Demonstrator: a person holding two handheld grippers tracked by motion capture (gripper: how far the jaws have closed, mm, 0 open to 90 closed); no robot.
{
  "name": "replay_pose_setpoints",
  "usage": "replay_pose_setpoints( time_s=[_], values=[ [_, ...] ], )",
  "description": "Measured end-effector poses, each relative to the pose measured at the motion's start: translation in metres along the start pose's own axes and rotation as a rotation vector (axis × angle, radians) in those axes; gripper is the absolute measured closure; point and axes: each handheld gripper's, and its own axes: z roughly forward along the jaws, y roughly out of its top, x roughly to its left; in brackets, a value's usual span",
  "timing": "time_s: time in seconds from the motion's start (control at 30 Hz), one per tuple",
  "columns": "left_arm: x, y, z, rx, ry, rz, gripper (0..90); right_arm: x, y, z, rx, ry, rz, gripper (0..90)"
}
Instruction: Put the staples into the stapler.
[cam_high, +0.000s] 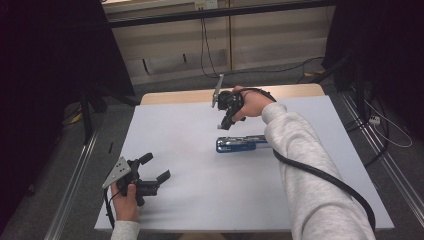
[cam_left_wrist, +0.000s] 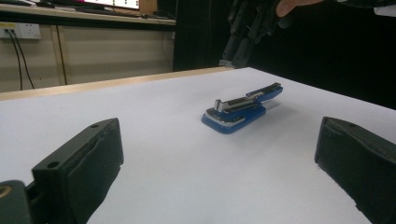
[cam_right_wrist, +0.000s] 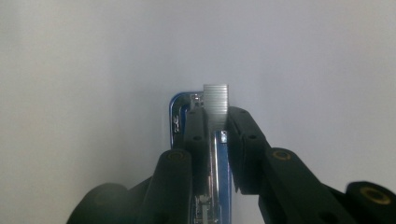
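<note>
- Right gripper (cam_high: 226, 123) points down above the table; its jaws pinch a short strip of staples (cam_right_wrist: 215, 99), seen in the right gripper view.
- Blue stapler (cam_high: 240, 144) lies open on the white sheet (cam_high: 190, 200) directly under that gripper, near the table's middle.
- Left gripper (cam_high: 154, 167) rests low at the near left corner, jaws wide with nothing between them, well apart from the stapler.

- The sleeve (cam_high: 300, 145) covers the 3 o'clock end of the blue stapler (cam_high: 240, 144) in the high view.
- In the right gripper view, that stapler runs off at 6 o'clock.
</note>
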Motion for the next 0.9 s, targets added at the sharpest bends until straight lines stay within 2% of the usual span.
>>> replay_pose_setpoints(
  time_s=[0.07, 0.17, 0.23, 0.9],
  values=[
    [-0.0001, 0.0003, -0.0002, 0.0, -0.001, -0.001, 1.1, -0.0007, -0.0008, -0.0002, 0.003, -0.003, -0.004, 79.0],
    [-0.0004, 0.0003, 0.0, -0.001, -0.004, 0.0, 1.1, 0.0008, -0.0019, 0.0002, 0.011, -0.008, 0.017, 79.0],
    [0.0, 0.0008, -0.0009, 0.008, 0.0, 0.012, 1.2, -0.0005, -0.003, 0.0012, 0.005, -0.004, 0.003, 79.0],
    [-0.003, 0.0013, -0.0033, 0.011, -0.007, 0.014, 1.2, 0.0002, -0.0044, 0.0078, 0.004, 0.002, 0.017, 79.0]
  ],
)
